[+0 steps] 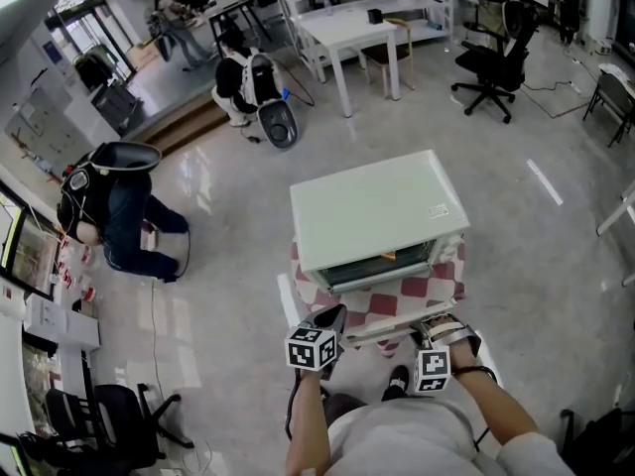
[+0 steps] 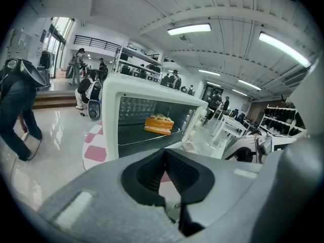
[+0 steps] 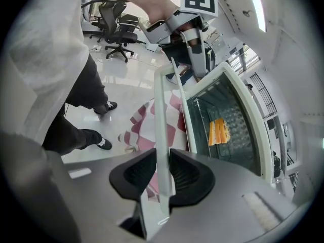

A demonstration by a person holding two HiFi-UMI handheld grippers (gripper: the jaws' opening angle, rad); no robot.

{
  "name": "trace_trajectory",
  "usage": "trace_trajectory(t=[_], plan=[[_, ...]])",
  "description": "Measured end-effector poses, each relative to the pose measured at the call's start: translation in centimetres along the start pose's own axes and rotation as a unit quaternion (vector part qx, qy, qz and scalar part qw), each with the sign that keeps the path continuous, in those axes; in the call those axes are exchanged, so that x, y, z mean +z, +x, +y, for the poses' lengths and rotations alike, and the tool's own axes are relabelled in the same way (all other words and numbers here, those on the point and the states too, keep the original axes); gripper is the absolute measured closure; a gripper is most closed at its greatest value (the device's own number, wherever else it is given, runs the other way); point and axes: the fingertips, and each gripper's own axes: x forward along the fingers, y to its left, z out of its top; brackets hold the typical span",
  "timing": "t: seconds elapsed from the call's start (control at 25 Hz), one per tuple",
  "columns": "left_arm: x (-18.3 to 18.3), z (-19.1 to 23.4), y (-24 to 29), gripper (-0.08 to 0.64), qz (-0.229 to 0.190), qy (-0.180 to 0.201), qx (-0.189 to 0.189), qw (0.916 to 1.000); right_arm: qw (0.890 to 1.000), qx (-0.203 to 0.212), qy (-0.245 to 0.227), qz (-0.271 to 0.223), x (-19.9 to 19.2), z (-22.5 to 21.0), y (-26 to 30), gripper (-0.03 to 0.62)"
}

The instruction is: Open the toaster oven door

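Door [image 1: 395, 327] is hanging fully down on the near side of the toaster oven [image 1: 377, 211], so opening is looking essentially done. Right gripper [image 3: 163, 173] is clamping the door handle [image 3: 161, 125]. Left gripper [image 2: 164, 156] is sitting at the door's left, jaws together and empty. Only release is remaining.

I am looking down over a glossy floor [image 1: 228, 296]. A person in dark clothes [image 1: 119, 216] is bending low at the left. A red-and-white checked cloth [image 1: 437, 288] is draping over a stand. Beyond, a white table [image 1: 347, 28] and a black office chair [image 1: 496, 62] are standing apart. An orange layered cake slice [image 2: 159, 124] is sitting on a rack.
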Motion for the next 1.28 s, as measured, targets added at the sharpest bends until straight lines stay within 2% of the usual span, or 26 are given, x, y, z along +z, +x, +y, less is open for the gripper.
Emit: trace_trajectory(t=[0.32,0.56,0.64,0.72,0.8,0.88,0.92,1.04,1.08,1.12,1.28], plan=[[-1.3,-0.2,0.6,0.554,0.017,-0.005,-0.009,0.9998,1.000,0.015,0.018,-0.017,0.5,1.5,0.3,0.506],[-2.3,-0.5,0.7,0.554,0.035,-0.005,-0.016,0.9992,0.999,0.010,0.039,-0.018,0.6,2.2,-0.3,0.506],[-2.3,-0.5,0.8,0.554,0.034,-0.005,-0.015,0.9993,0.998,0.018,0.048,-0.045,1.2,2.3,-1.1,0.523],[-2.5,-0.4,0.9,0.554,0.034,-0.006,-0.015,0.9993,0.991,0.050,0.076,-0.102,2.4,2.6,-1.9,0.584],[-2.7,-0.3,0.9,0.554,0.034,-0.012,-0.016,0.9992,0.980,0.076,0.118,-0.142,3.1,2.3,-2.7,0.586],[-3.0,-0.2,0.8,0.554,0.034,-0.016,-0.015,0.9992,0.968,0.080,0.167,-0.167,3.5,1.1,-3.4,0.588],[-3.1,-0.3,0.8,0.554,0.035,-0.017,-0.014,0.9992,0.960,0.082,0.199,-0.181,3.6,0.2,-3.8,0.588],[-3.6,-0.5,0.9,0.554,0.039,-0.010,-0.007,0.9992,0.922,0.092,0.304,-0.221,3.4,-2.5,-4.4,0.589],[-3.8,-0.5,0.9,0.554,0.040,-0.008,-0.005,0.9992,0.914,0.092,0.326,-0.223,3.2,-3.2,-4.3,0.589],[-3.9,-0.5,0.9,0.554,0.039,-0.009,-0.003,0.9992,0.912,0.090,0.336,-0.219,2.9,-3.7,-4.0,0.589],[-3.8,-0.2,0.7,0.554,0.026,-0.014,0.003,0.9996,0.923,0.085,0.326,-0.186,2.0,-4.1,-2.5,0.589]])
